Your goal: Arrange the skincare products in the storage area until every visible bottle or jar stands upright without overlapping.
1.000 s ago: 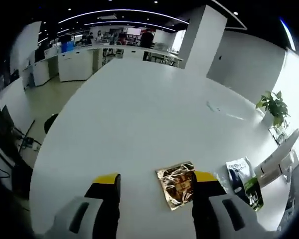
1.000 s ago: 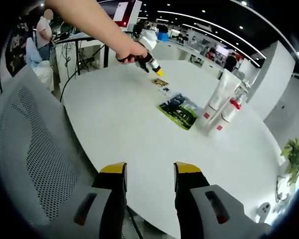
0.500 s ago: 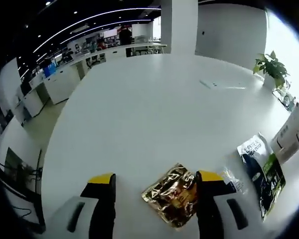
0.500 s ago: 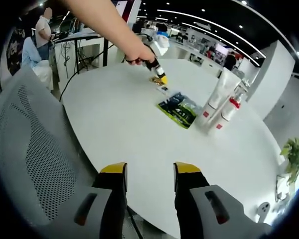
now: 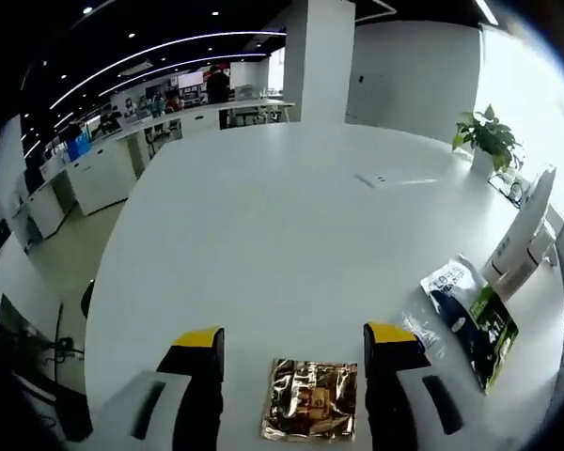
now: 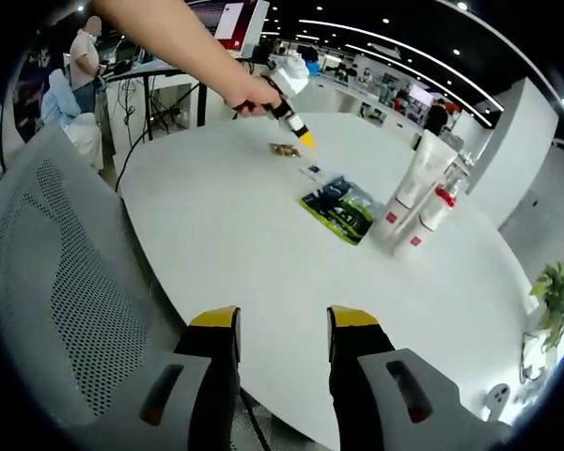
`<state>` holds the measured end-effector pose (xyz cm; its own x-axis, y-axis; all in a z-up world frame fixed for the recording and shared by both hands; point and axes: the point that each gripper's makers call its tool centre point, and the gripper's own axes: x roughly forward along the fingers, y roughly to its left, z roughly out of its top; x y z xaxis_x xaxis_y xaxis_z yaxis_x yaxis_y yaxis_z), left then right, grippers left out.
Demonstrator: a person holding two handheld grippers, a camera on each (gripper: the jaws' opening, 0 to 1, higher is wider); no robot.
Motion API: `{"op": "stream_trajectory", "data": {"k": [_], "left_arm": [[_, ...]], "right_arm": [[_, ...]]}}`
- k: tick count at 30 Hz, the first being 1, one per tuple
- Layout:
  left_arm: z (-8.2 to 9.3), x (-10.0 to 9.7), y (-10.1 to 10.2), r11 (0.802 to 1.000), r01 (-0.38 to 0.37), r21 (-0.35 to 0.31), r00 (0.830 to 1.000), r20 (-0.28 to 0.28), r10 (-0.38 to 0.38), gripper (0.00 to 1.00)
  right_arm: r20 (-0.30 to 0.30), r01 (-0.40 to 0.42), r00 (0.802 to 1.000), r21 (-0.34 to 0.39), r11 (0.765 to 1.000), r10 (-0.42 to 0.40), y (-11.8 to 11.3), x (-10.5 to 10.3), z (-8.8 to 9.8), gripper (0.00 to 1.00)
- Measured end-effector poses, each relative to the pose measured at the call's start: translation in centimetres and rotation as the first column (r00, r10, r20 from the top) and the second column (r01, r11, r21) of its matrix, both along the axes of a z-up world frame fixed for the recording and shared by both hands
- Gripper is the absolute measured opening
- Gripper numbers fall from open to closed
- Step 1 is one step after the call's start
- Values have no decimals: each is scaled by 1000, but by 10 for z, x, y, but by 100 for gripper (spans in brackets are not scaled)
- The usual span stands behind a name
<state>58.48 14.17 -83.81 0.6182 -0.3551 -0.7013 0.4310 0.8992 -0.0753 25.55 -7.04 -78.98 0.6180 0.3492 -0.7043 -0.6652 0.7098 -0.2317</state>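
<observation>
1. The left gripper view is taken from low and close over the white table [image 5: 291, 235], facing across it toward a potted plant [image 5: 486, 139]; a gold sachet [image 5: 311, 399] is seen right between its jaws.
2. The right gripper view is taken from beyond the table's near edge, beside a mesh chair [image 6: 52, 282], looking along the table.
3. Shared by both views: the gold sachet [image 6: 284, 148], the green pouch [image 5: 477, 315] [image 6: 338, 209] and the white tubes [image 5: 524, 235] [image 6: 412, 197].

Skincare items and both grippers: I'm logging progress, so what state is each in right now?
Gold sachet: flat on the table, between the left gripper's open jaws.
Green-and-black pouch: lying flat.
Tall white tube: upright.
Red-capped bottle: upright beside the tube.
Right gripper: open, empty.
</observation>
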Motion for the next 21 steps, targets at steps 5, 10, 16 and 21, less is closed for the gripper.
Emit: {"op": "stream_trajectory", "data": {"k": [5, 10, 16, 21], "left_arm": [[-12, -14, 0, 990, 58, 132, 998, -44, -52, 66], [-14, -30, 22, 976, -212, -42, 972, -110, 207, 68], [-23, -52, 22, 996, 0, 85, 996, -86, 7, 68], [-21, -48, 16, 983, 165, 77, 985, -59, -161, 62]], "right_arm": [[1, 1, 1000, -2, 1000, -1, 0, 0, 0, 34], [10, 9, 1000, -4, 1000, -9, -2, 2, 1, 34], [15, 6, 1000, -2, 1000, -6, -1, 2, 2, 33], [13, 4, 1000, -4, 1000, -4, -1, 1, 2, 33]]}}
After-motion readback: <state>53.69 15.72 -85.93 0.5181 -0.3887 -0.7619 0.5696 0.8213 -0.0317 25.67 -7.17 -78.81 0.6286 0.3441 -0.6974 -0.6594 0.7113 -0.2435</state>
